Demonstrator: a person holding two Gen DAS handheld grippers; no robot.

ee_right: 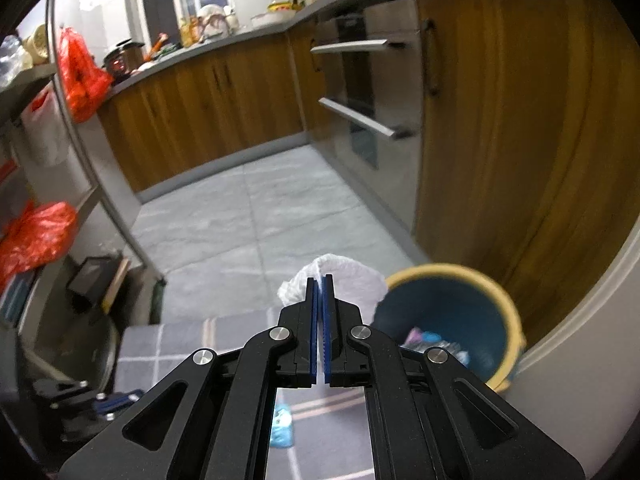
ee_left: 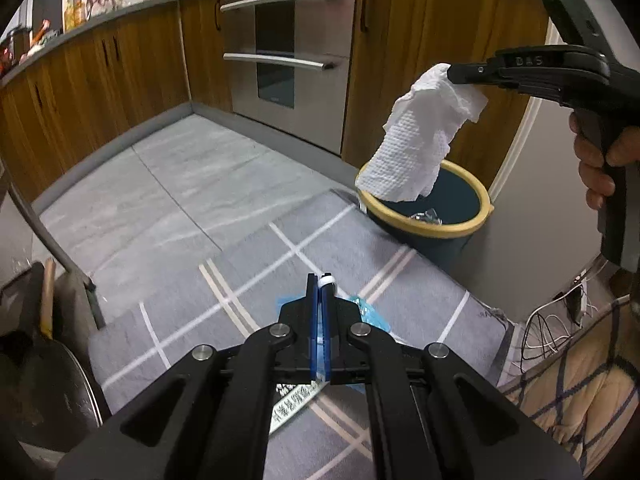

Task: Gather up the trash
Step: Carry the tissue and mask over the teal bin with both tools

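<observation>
1. The right gripper (ee_left: 454, 73) is reaching in from the right edge of the left wrist view, lying roughly level, with a person's hand (ee_left: 600, 168) wrapping its fingers around the grip below it.
2. Its jaws are clamping shut on a white paper towel (ee_left: 424, 140); the sheet is pinched at its top corner and is hanging down loosely from the tips.
3. The towel's lower edge is dangling just over the near rim of the trash bin (ee_left: 472, 224), a dark blue bin with a yellow rim standing on the floor against the wooden cabinet (ee_left: 440, 40).
4. In the right wrist view the same gripper (ee_right: 319, 280) is pointing down and forward, the blue pads are pressing together, and the towel (ee_right: 352, 280) is bulging out past and to either side of the tips.
5. From there the bin (ee_right: 460, 308) is sitting just right of the fingers, with some crumpled wrappers (ee_right: 432, 340) lying at its bottom.
6. The left gripper (ee_left: 320, 280) is tilting down over the grey checked mat (ee_left: 200, 320), its jaws closed around a small white-capped item (ee_left: 327, 281) that I cannot identify.
7. A light blue wrapper (ee_left: 368, 312) is showing just right of those fingers, and a printed strip (ee_left: 294, 404) is showing below them; whether they are held or resting on the mat is unclear.
</observation>
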